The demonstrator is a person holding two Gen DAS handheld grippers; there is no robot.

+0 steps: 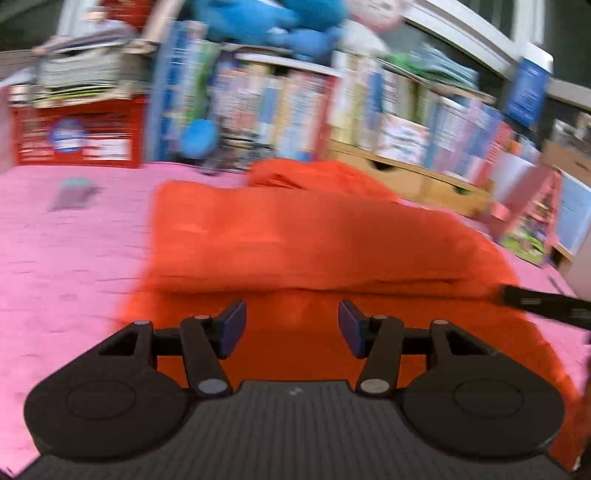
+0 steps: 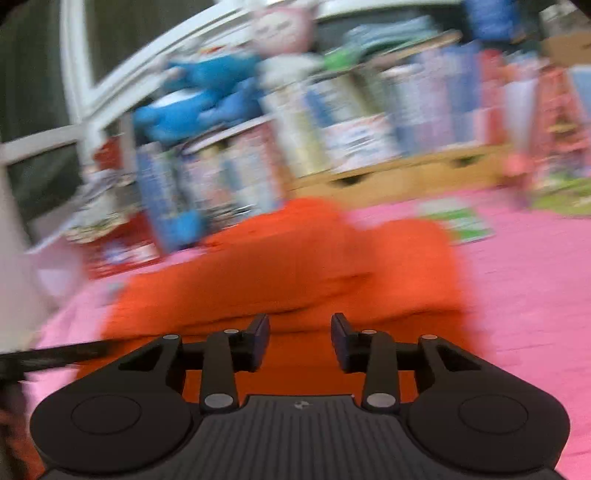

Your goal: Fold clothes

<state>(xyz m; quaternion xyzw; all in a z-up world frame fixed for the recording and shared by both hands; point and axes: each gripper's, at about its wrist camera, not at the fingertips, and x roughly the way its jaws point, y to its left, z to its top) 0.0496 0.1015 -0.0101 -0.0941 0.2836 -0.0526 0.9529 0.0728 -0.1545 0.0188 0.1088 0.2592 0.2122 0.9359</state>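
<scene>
An orange garment (image 1: 295,236) lies partly folded on a pink bedspread (image 1: 66,258), with a doubled layer across its far part and a flat layer near me. My left gripper (image 1: 291,326) hovers over the near flat layer, open, with only cloth seen below the gap. In the right wrist view the same orange garment (image 2: 295,273) fills the middle, and my right gripper (image 2: 300,338) stands open above its near edge, holding nothing. A black finger of the right gripper (image 1: 546,306) pokes in from the right. Both views are motion-blurred.
Behind the bed stands a packed bookshelf (image 1: 295,96) with wooden drawers (image 1: 413,177), a blue plush toy (image 1: 266,22) on top and a red crate (image 1: 77,129) at the left. A small grey item (image 1: 72,192) and a green booklet (image 2: 458,219) lie on the bedspread.
</scene>
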